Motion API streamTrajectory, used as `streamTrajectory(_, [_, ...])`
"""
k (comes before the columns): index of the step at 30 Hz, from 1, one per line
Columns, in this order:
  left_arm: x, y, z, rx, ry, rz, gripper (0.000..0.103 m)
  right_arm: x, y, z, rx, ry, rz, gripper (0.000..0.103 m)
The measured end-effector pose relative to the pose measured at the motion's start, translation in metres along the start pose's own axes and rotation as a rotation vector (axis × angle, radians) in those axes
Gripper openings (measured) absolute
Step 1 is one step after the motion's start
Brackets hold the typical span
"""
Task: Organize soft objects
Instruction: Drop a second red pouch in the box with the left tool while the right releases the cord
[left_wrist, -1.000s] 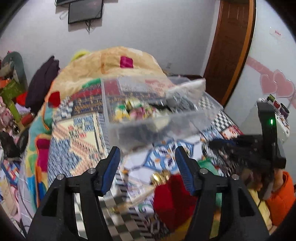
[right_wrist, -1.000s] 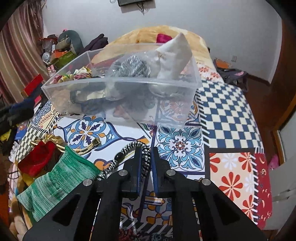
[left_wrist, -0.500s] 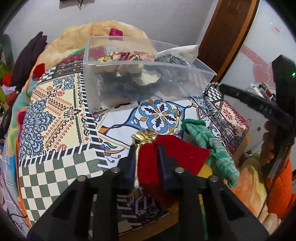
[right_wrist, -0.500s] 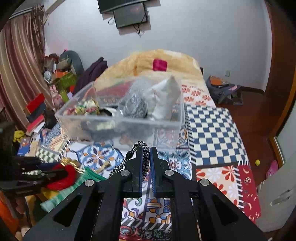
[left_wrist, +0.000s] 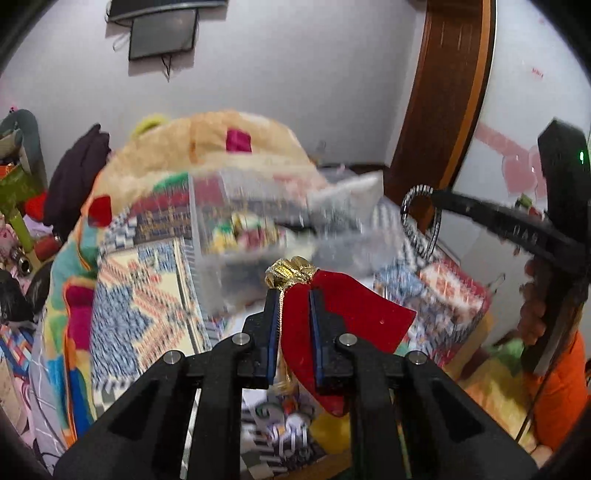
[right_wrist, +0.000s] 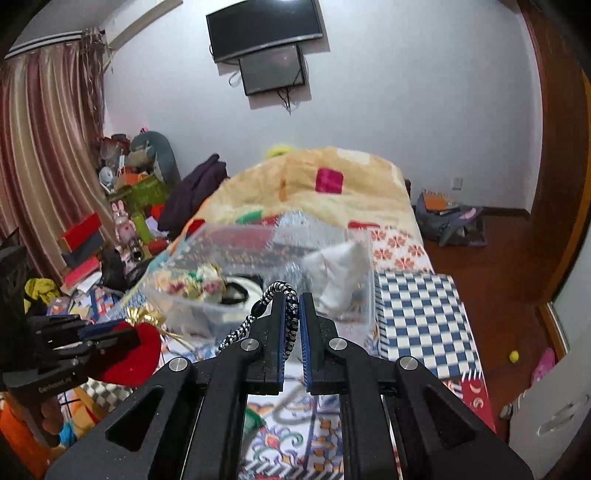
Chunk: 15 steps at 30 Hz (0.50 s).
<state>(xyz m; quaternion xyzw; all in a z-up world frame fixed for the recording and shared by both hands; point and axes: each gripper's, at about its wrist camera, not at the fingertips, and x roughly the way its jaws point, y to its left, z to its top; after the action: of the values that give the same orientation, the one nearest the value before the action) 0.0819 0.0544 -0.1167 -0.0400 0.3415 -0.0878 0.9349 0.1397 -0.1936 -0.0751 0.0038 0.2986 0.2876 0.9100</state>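
Left gripper (left_wrist: 294, 306): the jaws are closed down onto a red velvet pouch (left_wrist: 354, 314), which is pinched between the blue pads; only the thickness of the cloth is left between them.
Red velvet pouch: it is held clear of the bed; its gold tied neck (left_wrist: 291, 272) is seen at 12 o'clock from the fingertips, its body is spread toward 3 o'clock, and a gold cord hangs toward 6 o'clock.
Right gripper (right_wrist: 290, 306): the jaws are pressed nearly together on a black-and-white braided cord (right_wrist: 284, 295); almost no gap is seen.
Braided cord: a loop is arched over the left fingertip at 12 o'clock, and the rest is trailed toward 8 o'clock; it is lifted off the bed.
Clear plastic bin (right_wrist: 354, 295): it is set on the patchwork bedspread (right_wrist: 424, 317), at 12 o'clock beyond both grippers and blurred; a white cloth (right_wrist: 343, 273), a floral fabric item (right_wrist: 203, 284) and dark items are held inside.
Left gripper in the right wrist view (right_wrist: 110, 334): it is seen at 9 o'clock, with the red pouch (right_wrist: 136, 354) carried in it.
Right gripper in the left wrist view (left_wrist: 434, 197): it is seen at 2 o'clock, with the cord loop (left_wrist: 417, 221) hung from its tip.
Person: a hand (left_wrist: 535, 306) and an orange sleeve (left_wrist: 561, 391) are seen at 4 o'clock in the left wrist view.
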Motion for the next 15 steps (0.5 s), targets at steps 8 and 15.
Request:
streamTrajectory(8, [0.008, 0.015, 0.041, -0.045, -0.097, 0.018, 0.014, 0.008, 0.01, 0.023, -0.026, -0.06, -0.022, 0.007])
streamTrajectory(15, [0.036, 0.024, 0.061, -0.063, -0.111, 0.068, 0.014, 0.029, 0.01, 0.031, -0.031, -0.06, -0.046, 0.007])
